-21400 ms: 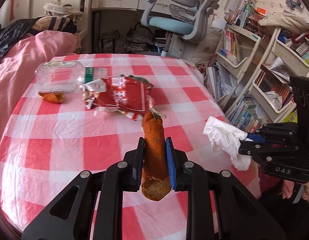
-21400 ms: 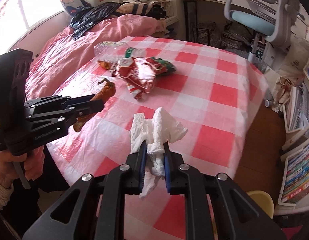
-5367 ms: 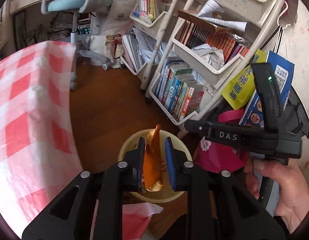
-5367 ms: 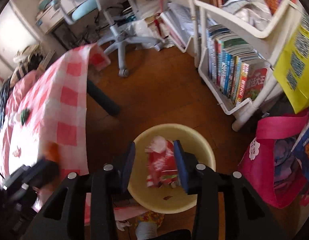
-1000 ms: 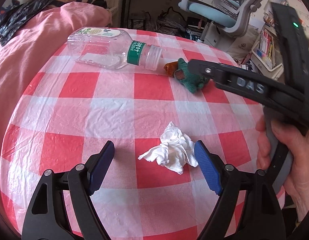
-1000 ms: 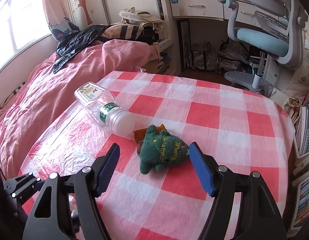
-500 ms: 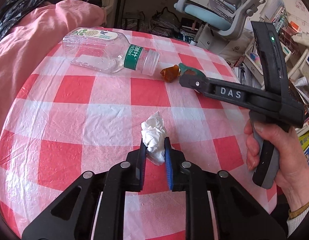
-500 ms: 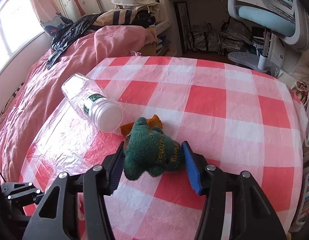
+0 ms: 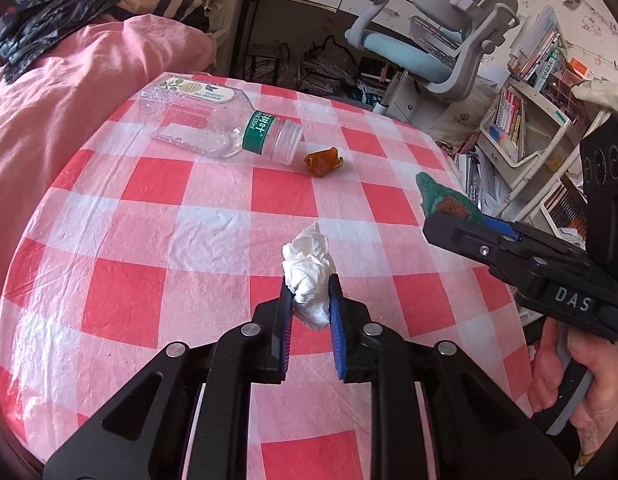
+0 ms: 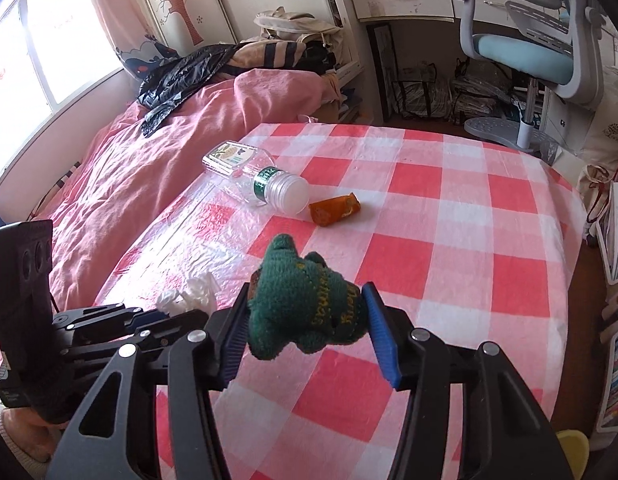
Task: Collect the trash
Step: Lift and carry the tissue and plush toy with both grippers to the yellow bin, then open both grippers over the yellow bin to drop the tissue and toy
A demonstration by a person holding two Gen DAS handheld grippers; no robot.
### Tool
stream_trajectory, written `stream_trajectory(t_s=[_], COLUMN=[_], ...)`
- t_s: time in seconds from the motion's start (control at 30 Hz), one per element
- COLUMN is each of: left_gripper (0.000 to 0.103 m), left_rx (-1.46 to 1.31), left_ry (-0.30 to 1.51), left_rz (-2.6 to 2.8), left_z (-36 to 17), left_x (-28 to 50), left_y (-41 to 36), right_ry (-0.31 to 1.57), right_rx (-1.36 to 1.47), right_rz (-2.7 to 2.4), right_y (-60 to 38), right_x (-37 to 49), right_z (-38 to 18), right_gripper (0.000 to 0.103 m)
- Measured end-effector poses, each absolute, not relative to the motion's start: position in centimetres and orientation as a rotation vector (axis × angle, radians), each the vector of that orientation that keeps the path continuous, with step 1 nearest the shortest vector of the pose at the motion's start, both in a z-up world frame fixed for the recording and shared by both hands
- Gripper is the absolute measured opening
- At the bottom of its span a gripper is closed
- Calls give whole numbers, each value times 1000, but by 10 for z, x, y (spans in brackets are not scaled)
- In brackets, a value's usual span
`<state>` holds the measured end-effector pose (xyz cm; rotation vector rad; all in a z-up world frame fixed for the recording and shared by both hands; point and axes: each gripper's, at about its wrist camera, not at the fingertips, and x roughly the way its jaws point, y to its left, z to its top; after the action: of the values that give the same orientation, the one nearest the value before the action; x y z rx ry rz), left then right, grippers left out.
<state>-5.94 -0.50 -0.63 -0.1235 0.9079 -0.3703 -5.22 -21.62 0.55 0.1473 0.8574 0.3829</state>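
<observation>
Your left gripper (image 9: pixel 311 308) has its fingers pinched narrowly on a crumpled white tissue (image 9: pixel 309 268), holding it above the red-and-white checked tablecloth (image 9: pixel 213 216). Your right gripper (image 10: pixel 307 330) clamps a green knitted item (image 10: pixel 305 310) with yellow lettering between its blue pads, raised over the cloth. Lying on its side near the far edge is a clear plastic bottle (image 9: pixel 213 124) with a green label band and a whitish cap; it looks see-through with nothing visible inside. Just beside its cap, apart from it, rests a small orange scrap (image 9: pixel 323 162). At the lower right corner of the right wrist view, a yellow bin (image 10: pixel 571 446) shows only its rim, so you cannot tell its contents.
</observation>
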Motion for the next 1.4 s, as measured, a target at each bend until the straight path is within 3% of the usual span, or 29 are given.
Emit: stream_trajectory(t_s=[0.67, 0.93, 1.33, 1.4], left_gripper=[16, 16, 16, 16], left_rx=[-7, 36, 100, 115], left_ry=[834, 833, 891, 903], left_rz=[-445, -549, -813, -843], left_z=[16, 19, 8, 4], left_x=[-89, -112, -171, -179], left_y=[-64, -117, -232, -257], right_ry=[830, 904, 1069, 1070], right_rx=[206, 148, 452, 519], right_rz=[311, 193, -83, -114], right_y=[-274, -330, -488, -505], right_x=[-97, -126, -195, -203], right_z=[12, 20, -53, -62], right_gripper=[54, 55, 55, 61])
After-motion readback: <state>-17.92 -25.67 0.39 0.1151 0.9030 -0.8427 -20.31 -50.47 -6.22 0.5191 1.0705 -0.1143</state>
